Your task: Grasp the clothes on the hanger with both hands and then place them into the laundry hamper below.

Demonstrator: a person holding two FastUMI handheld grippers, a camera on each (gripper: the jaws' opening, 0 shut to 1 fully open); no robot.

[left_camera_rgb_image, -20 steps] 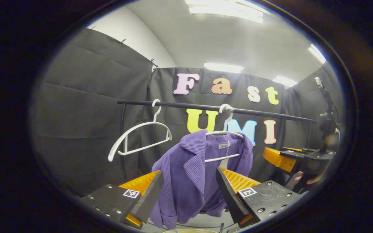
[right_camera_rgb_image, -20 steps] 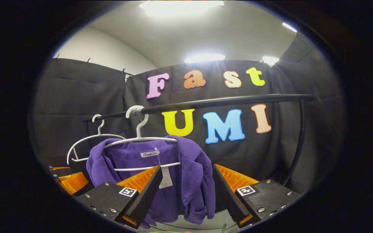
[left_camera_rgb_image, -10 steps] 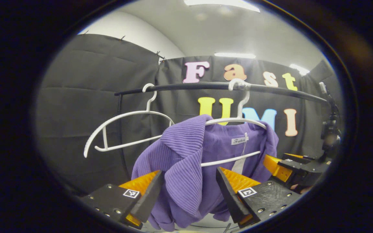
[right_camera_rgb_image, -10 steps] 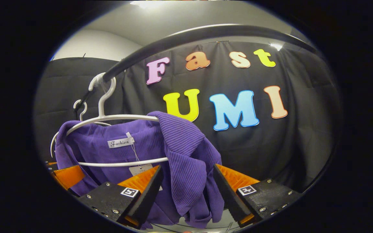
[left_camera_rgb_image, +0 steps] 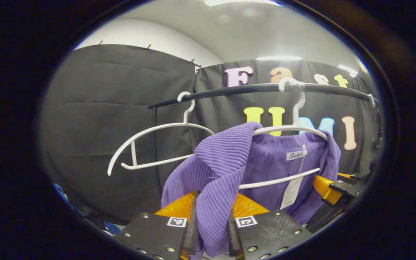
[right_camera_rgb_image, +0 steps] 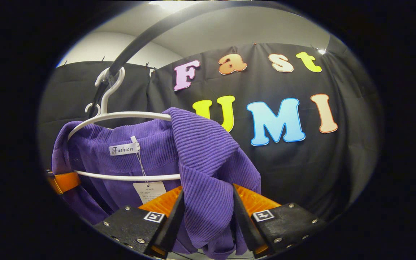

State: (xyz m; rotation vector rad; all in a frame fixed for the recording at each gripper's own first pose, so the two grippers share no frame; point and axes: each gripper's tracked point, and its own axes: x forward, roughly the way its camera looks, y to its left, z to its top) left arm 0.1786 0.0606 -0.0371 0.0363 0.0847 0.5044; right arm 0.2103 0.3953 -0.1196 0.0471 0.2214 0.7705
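A purple ribbed cardigan (left_camera_rgb_image: 265, 162) hangs on a white hanger (left_camera_rgb_image: 294, 128) from the black rail (left_camera_rgb_image: 251, 88). My left gripper (left_camera_rgb_image: 211, 225) is shut on the cardigan's front fold, and fabric bulges out above its fingers. In the right gripper view the same cardigan (right_camera_rgb_image: 200, 151) drapes over its hanger (right_camera_rgb_image: 121, 115), with a paper tag dangling inside the collar. My right gripper (right_camera_rgb_image: 208, 213) stands open around the other front fold, which fills the gap between its fingers. Part of the right gripper (left_camera_rgb_image: 332, 186) shows behind the cardigan's far shoulder, and part of the left gripper (right_camera_rgb_image: 63, 181) at its left edge.
An empty white hanger (left_camera_rgb_image: 157, 133) hangs on the rail to the left of the cardigan. The rail's black upright post (left_camera_rgb_image: 154, 144) stands behind it. The rail (right_camera_rgb_image: 139, 43) passes close overhead in the right gripper view. Black cloth walls enclose the booth.
Both grippers moved forward and up onto the cardigan's front folds. The left gripper's fingers closed on its fold. The right gripper's fingers narrowed slightly around the other fold.
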